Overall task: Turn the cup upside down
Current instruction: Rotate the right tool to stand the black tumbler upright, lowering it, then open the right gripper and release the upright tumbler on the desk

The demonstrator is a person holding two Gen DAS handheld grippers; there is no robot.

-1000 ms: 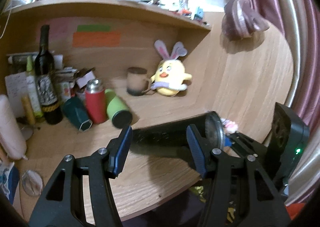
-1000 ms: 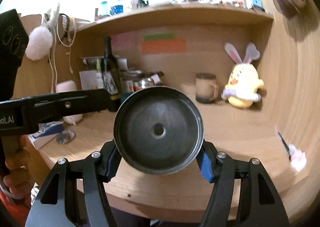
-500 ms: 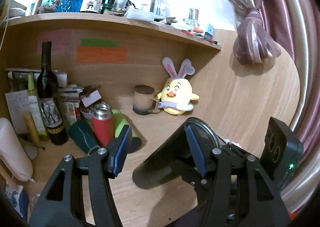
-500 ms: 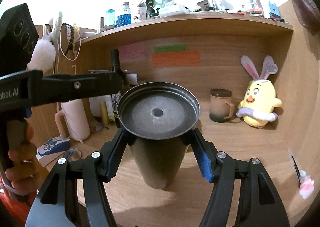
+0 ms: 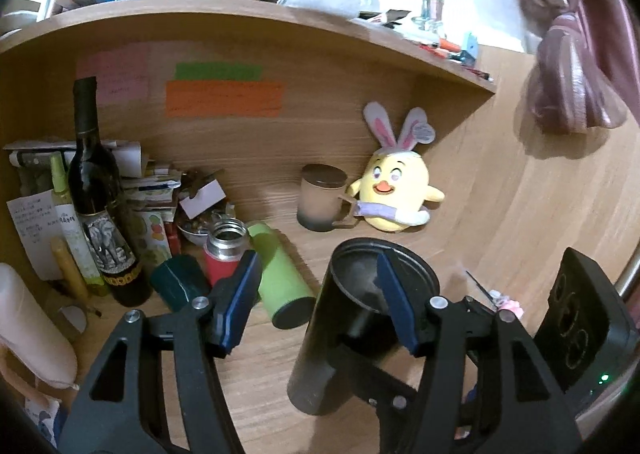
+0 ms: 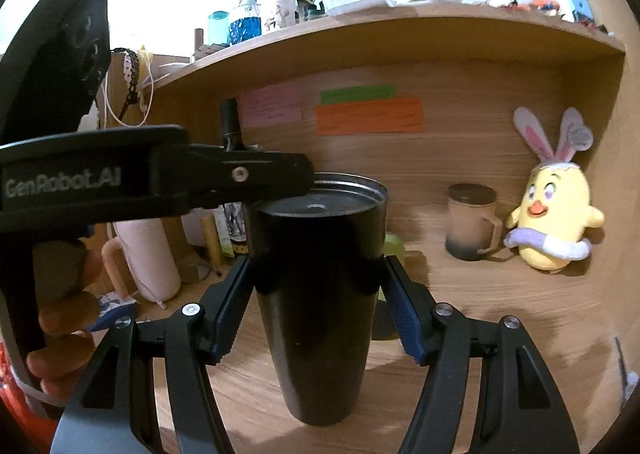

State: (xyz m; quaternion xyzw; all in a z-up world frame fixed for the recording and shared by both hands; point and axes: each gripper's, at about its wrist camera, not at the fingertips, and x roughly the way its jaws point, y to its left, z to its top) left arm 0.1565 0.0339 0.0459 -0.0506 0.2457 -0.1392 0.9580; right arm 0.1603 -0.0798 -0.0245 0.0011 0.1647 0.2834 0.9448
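Observation:
The cup is a tall black metal tumbler (image 6: 320,294) with its wide lidded end up and its narrow end just above or on the wooden desk (image 6: 500,334). My right gripper (image 6: 316,306) is shut on its upper body. In the left wrist view the tumbler (image 5: 352,330) stands at lower centre, with the right gripper's frame around it. My left gripper (image 5: 316,306) is open and empty; its right finger (image 5: 394,306) overlaps the tumbler's rim in view. In the right wrist view the left gripper's finger (image 6: 240,174) crosses just above the rim.
At the back left stand a wine bottle (image 5: 100,198), a red flask (image 5: 222,254), a lying green bottle (image 5: 280,278) and a dark green cup (image 5: 180,286). A mug (image 5: 324,198) and a yellow plush chick (image 5: 396,194) sit at the back right. A cluttered shelf (image 5: 280,22) overhangs.
The right gripper has turned the tumbler from lying horizontal, lid toward its camera, to standing with the lid end up. The left gripper has risen and stayed open.

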